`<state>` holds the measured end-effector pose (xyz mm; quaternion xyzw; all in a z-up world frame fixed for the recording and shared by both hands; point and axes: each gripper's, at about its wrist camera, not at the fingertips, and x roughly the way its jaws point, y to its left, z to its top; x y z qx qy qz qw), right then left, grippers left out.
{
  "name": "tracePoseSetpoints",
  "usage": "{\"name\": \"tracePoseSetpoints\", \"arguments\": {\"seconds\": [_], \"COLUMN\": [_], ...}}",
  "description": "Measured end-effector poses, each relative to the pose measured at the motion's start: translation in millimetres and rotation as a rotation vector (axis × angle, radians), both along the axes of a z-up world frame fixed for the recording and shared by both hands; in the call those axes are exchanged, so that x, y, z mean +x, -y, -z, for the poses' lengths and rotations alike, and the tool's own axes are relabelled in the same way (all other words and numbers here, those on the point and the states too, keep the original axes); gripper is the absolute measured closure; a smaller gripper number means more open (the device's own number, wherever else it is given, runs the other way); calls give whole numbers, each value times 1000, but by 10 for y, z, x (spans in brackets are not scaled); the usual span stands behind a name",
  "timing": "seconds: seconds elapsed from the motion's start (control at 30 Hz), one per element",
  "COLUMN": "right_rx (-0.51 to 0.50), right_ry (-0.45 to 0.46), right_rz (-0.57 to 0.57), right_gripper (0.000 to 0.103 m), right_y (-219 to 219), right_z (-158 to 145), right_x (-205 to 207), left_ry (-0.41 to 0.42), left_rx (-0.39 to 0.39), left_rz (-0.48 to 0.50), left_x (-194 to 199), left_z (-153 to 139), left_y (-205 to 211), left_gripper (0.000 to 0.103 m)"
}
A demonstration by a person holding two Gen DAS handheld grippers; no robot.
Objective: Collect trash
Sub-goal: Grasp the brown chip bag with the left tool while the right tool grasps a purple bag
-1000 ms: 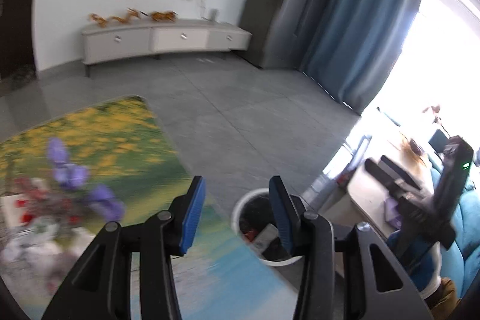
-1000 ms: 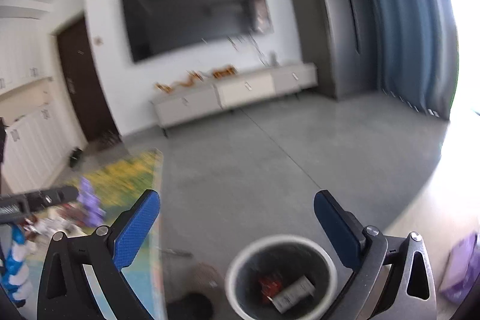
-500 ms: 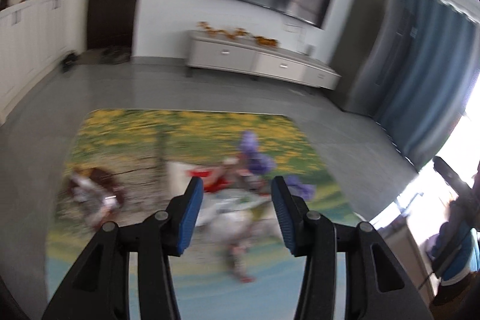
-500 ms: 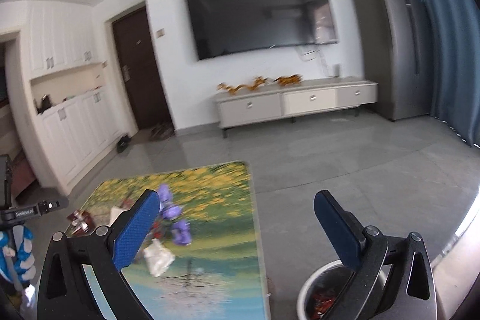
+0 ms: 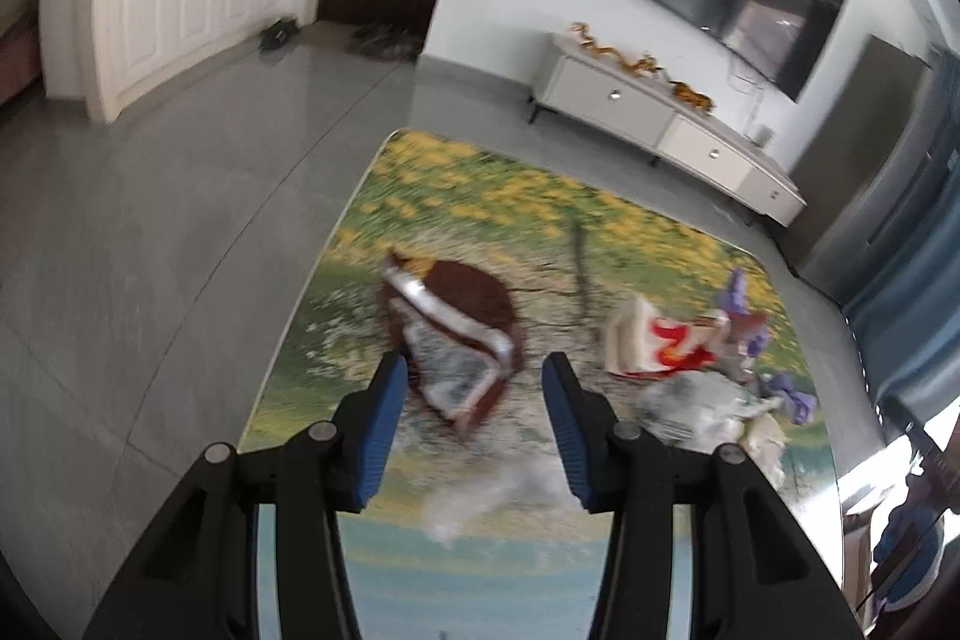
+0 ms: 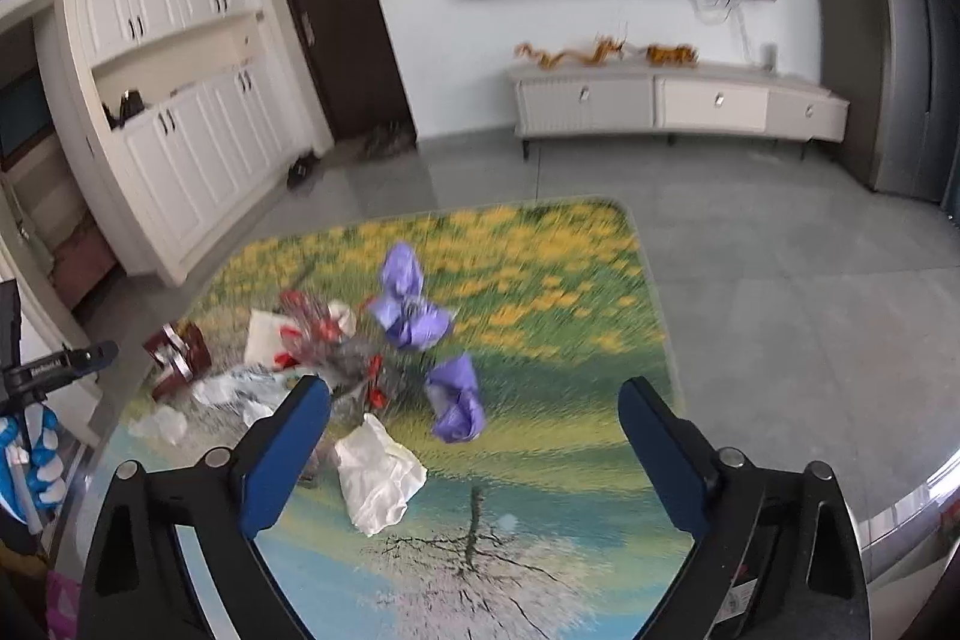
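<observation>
Shiny brown wrapper [image 5: 453,340] on the worktop [image 5: 600,232] looks light and crinkly; pinch its edge. The left hand-held gripper [image 5: 474,424] and right hand-held gripper [image 6: 474,451] are both released, grasping nothing.

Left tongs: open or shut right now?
Open. The left tongs show a wide gap between the blue pads, with the brown foil wrapper on the table beyond it, ungripped.
</observation>
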<state>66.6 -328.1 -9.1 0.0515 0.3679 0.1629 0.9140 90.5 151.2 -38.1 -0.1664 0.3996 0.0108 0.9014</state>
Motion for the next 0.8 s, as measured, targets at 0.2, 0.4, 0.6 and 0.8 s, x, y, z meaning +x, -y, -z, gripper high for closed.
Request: {"name": "tracePoseSetpoints", "arguments": {"seconds": [0.2, 0.4, 0.6, 0.8], "right_rx": [-16, -32, -63, -66], "right_ry": [-76, -114, -144, -166], "right_rz": [-29, -46, -65, -68], "right_gripper": [12, 20, 34, 60], "right_y": [-169, -258, -332, -340], "right_z": [346, 544, 685, 786], "right_x": [309, 536, 651, 673], "left_ry": [-52, -98, -114, -114], "left_rx": [-23, -51, -81, -108], "left_rz": [-30, -41, -67, -92], "left_x": [272, 539, 630, 626], "left_z": [268, 509, 622, 660], "left_y": [-158, -242, -281, -308], "left_gripper": [58, 59, 83, 89]}}
